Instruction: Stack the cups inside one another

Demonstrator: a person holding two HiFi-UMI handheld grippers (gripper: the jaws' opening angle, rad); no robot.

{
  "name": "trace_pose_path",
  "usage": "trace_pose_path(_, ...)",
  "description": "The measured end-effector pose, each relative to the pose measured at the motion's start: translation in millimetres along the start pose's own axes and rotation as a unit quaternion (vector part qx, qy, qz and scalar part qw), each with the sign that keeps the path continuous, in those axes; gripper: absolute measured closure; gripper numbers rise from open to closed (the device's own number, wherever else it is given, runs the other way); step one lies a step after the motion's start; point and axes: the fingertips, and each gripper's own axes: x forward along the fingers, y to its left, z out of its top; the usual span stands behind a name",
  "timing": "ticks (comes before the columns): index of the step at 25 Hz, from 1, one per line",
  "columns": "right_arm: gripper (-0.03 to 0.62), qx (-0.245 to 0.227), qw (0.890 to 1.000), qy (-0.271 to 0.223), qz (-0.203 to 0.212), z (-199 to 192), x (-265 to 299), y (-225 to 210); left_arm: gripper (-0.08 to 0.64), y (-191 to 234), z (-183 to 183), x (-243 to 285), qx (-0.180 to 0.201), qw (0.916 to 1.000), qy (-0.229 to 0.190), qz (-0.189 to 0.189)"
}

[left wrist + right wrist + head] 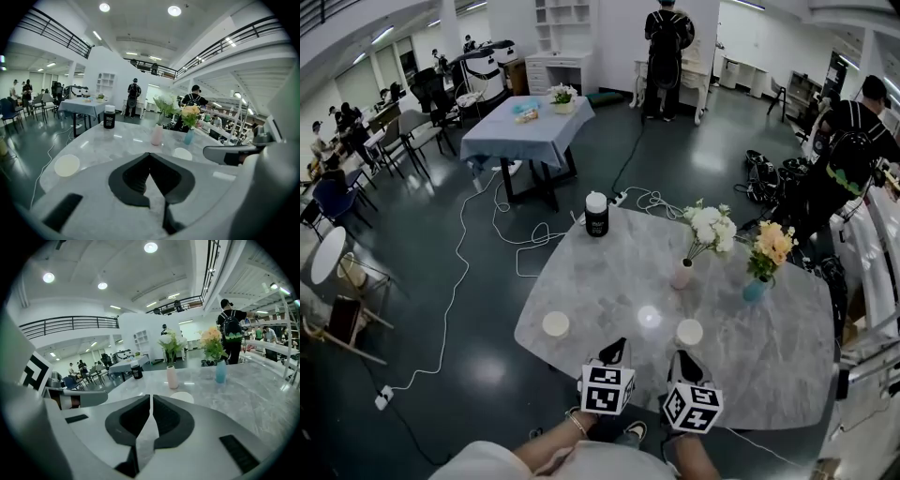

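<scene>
Head view puts us above the person's forearms at the bottom edge. Just ahead of them we see the left gripper (pixel 619 343) and the right gripper (pixel 678 355) side by side over the near edge of the grey marble-patterned table (pixel 609 281). Each carries its cube of black-and-white square markers.

In the left gripper view we find that gripper's dark jaws meeting at their tips with nothing between them. In the right gripper view the other pair is pressed together to a thin slit, and it too is empty.

Just beyond the right gripper we see the right-hand cream-white round cup (pixel 689 332) standing upright on the table, touched by neither gripper. The left-hand cream-white round cup (pixel 555 324) sits out to the left of the left gripper, near the table's edge and well apart from the first, so the two cups are not yet nested.

Further across the tabletop we come to a slim pale pink vase of white flowers (pixel 682 274) and, to its right, a small turquoise vase of orange and yellow flowers (pixel 755 290). At the far edge stands a black cylindrical jar with a white lid (pixel 596 215).

Beyond the table we make out a white cable (pixel 455 281) trailing over the dark floor, a second table draped in blue-grey cloth (pixel 525 136), and people standing at the back of the hall
</scene>
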Motion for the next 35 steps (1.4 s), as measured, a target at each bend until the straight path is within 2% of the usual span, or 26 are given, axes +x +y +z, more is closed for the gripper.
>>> trace_pose_path(8, 0.571, -0.041, 0.993, 0.041, 0.101, -17, 43, 75, 0.565, 72, -22, -32, -0.054, 0.9946, -0.001, 0.089)
trace_pose_path(17, 0.569, -0.086, 0.971, 0.086, 0.206, -48, 81, 159, 0.566, 147, -67, -81, -0.132, 0.972, 0.006, 0.194)
trace_pose_path(25, 0.569, -0.117, 0.954, 0.119, 0.25, -78, 102, 211, 0.565, 179, -94, -100, -0.169, 0.9592, 0.01, 0.227)
trace_pose_path(35, 0.537, -0.128, 0.948, 0.142, 0.255, -109, 128, 235, 0.566, 215, -113, -102, -0.186, 0.9535, 0.014, 0.237)
